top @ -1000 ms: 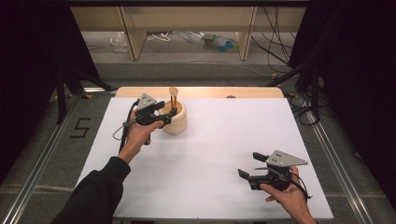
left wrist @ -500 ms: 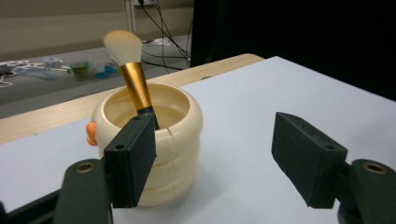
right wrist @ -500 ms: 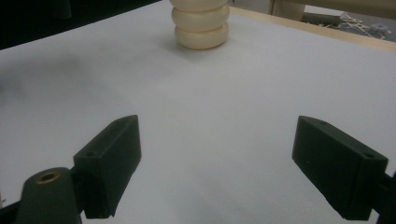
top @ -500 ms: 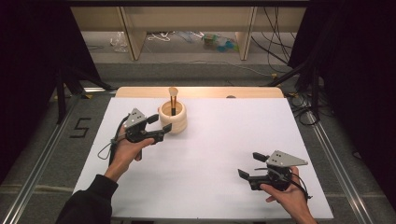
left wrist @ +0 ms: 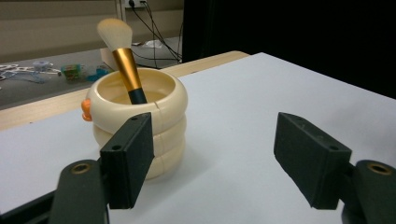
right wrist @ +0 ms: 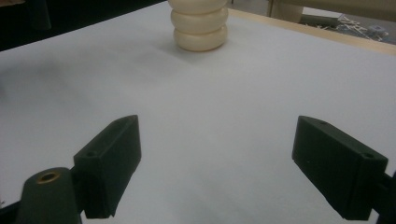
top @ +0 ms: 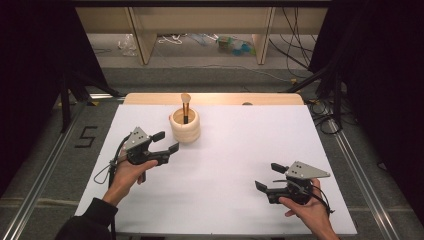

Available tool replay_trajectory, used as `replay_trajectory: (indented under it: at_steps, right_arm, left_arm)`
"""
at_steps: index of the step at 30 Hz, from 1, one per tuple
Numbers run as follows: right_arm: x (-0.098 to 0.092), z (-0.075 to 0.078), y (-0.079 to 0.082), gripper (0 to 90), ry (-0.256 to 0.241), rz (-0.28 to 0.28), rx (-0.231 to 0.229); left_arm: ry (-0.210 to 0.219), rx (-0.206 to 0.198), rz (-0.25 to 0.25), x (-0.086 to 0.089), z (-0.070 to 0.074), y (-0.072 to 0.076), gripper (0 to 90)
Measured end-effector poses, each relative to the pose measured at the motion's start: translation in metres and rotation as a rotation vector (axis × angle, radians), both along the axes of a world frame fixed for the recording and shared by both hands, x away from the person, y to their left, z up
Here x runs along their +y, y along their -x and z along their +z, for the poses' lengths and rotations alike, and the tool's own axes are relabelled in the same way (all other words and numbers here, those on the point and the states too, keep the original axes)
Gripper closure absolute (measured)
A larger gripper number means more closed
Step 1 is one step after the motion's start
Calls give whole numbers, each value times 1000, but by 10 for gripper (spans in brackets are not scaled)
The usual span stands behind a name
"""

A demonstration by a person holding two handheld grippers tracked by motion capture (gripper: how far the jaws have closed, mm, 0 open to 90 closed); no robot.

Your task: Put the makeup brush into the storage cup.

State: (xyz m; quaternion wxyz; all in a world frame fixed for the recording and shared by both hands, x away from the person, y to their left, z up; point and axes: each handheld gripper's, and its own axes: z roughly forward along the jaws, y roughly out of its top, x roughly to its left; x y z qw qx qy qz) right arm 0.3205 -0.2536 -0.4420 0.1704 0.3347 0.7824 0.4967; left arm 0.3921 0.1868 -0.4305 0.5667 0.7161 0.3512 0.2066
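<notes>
Pulled back from the cream ringed holder point(top: 185, 126) with its upright makeup brush point(top: 185, 106), the left gripper point(top: 166, 142) hovers nearby, jaws apart; right gripper point(top: 267, 177) rests wide apart too.

Gold-handled brush point(left wrist: 122, 55) upright in cream ringed holder point(left wrist: 140, 122), just beyond wide-apart black fingers point(left wrist: 128, 158).

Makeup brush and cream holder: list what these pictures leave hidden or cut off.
- Makeup brush: lower handle hidden inside the ribbed cream holder in the left gripper view and the high view.
- Holder: top cut off by the upper edge in the right gripper view; its lower left is hidden by a jaw in the left gripper view.
- Orange knob on the holder: partly hidden by its curve.
</notes>
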Motion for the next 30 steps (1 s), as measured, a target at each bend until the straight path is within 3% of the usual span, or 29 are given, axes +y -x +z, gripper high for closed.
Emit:
replay_trajectory:
  at_steps: [1,5,9,17,21,22,25,26,28,30]
  right_arm:
    - [0,0,-1,166,2,0,-17]
    - [1,0,0,166,-3,1,-4]
    - [0,0,0,166,-4,5,-18]
    - [0,0,0,166,-6,6,-20]
    - [0,1,2,166,5,2,2]
    - [1,0,1,166,-4,1,-27]
    - [1,0,2,166,-7,1,-30]
    - [1,1,3,165,-13,3,-3]
    - [0,1,3,166,5,-7,-34]
    - [1,1,4,165,-10,0,-16]
  left_arm:
    - [-5,-2,-10,0,-2,2,277]
    - [0,1,-39,-4,-8,13,261]
    - [-30,-25,-78,-6,-10,21,242]
    - [-8,-29,-74,-2,-12,32,216]
    - [2,-33,-76,-2,-13,37,177]
    - [3,-37,-76,-2,-13,38,168]
    - [14,-47,-83,-3,-13,41,164]
    - [16,-50,-82,-4,-13,42,160]
    - [18,-57,-88,-5,-13,44,159]
    - [32,-53,-94,-6,-12,46,158]
